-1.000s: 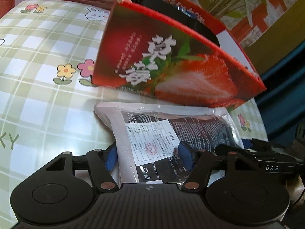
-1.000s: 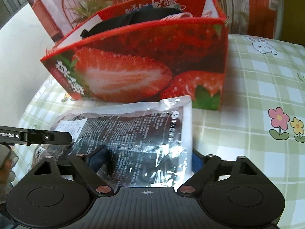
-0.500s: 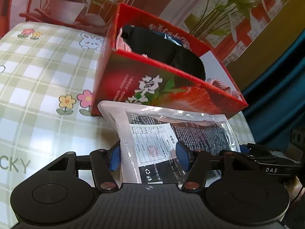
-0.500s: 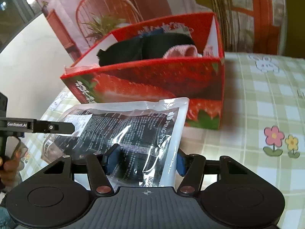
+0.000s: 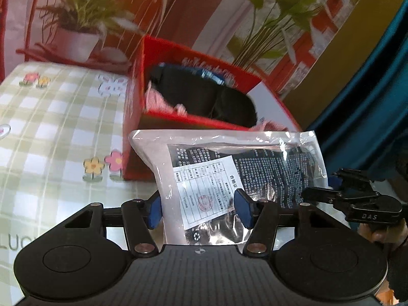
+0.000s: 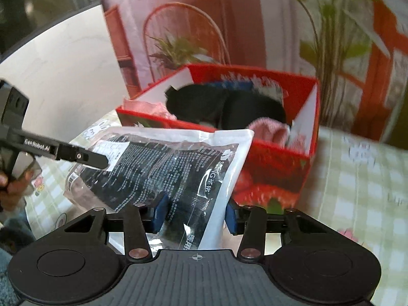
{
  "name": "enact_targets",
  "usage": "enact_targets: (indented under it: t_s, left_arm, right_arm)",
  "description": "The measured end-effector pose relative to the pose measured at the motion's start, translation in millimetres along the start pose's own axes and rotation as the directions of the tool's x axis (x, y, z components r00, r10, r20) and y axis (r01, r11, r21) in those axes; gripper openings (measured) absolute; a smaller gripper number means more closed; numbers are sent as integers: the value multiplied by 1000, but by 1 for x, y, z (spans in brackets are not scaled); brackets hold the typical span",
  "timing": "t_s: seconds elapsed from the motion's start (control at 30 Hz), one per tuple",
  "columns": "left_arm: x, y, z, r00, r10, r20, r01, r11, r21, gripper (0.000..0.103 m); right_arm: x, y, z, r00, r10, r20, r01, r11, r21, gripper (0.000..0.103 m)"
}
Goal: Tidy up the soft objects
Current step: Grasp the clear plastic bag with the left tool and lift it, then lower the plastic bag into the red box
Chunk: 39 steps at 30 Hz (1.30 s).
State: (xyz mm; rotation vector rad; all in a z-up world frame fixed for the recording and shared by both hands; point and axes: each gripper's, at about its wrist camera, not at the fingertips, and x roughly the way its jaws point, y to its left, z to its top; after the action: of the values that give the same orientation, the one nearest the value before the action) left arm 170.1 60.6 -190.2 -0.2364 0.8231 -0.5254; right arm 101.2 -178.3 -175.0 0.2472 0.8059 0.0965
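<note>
A clear plastic packet (image 5: 229, 168) with dark printed contents and a white label is held up in the air by both grippers. My left gripper (image 5: 199, 209) is shut on its near left end. My right gripper (image 6: 193, 213) is shut on the packet's (image 6: 173, 168) other end. The packet sits in front of and about level with the rim of the red strawberry box (image 5: 137, 117), which also shows in the right wrist view (image 6: 275, 173). The box holds black cloth (image 5: 209, 99) and pink cloth (image 6: 270, 130).
The table has a green checked cloth with flowers (image 5: 51, 132). Potted plants (image 5: 79, 33) and a printed backdrop stand behind the box. A blue curtain (image 5: 369, 117) is at the right. The other gripper (image 5: 357, 204) shows at the right edge of the left wrist view.
Both grippers have lifted the packet off the table, from low in front of the box up to about the level of its rim. The inside of the box has come into view.
</note>
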Motion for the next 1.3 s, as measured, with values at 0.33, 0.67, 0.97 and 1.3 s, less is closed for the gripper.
enact_targets:
  t_s: [0.33, 0.67, 0.97, 1.3]
  left_arm:
    - [-19, -35, 50, 989, 15, 149, -33, 992, 121, 59]
    - [-2, -41, 111, 962, 35, 270, -74, 988, 136, 55]
    - [22, -38, 123, 967, 67, 244, -103, 985, 136, 55]
    - [52, -40, 119, 979, 101, 178, -132, 976, 171, 52]
  right_arm:
    - [-29, 1, 50, 985, -55, 166, 71, 994, -88, 38]
    - [-28, -17, 96, 950, -126, 285, 165, 979, -116, 38]
    - [-3, -29, 106, 939, -184, 289, 228, 965, -126, 38]
    - [19, -49, 95, 947, -226, 230, 251, 964, -85, 38]
